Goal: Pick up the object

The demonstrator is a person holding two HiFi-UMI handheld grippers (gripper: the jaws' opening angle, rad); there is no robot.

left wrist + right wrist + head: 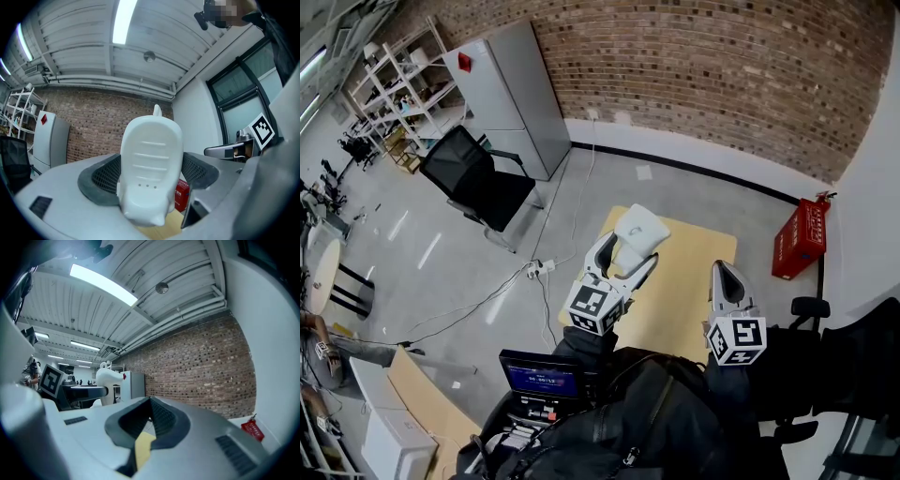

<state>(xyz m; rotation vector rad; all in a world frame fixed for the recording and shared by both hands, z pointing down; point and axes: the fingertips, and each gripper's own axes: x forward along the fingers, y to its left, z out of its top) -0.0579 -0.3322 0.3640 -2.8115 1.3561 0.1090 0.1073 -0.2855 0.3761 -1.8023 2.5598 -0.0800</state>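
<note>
Head view looks steeply down on the worktop [684, 281]; both gripper views sit lower over it, tilted up toward the brick wall [722, 75] that all three share.

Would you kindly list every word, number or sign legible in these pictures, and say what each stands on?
None is legible.
Red box: white print, too small.
Blue screen: text too blurred.
Red sign on the grey cabinet: no readable letters.
Left marker cube and right marker cube: square patterns, no letters.
</note>
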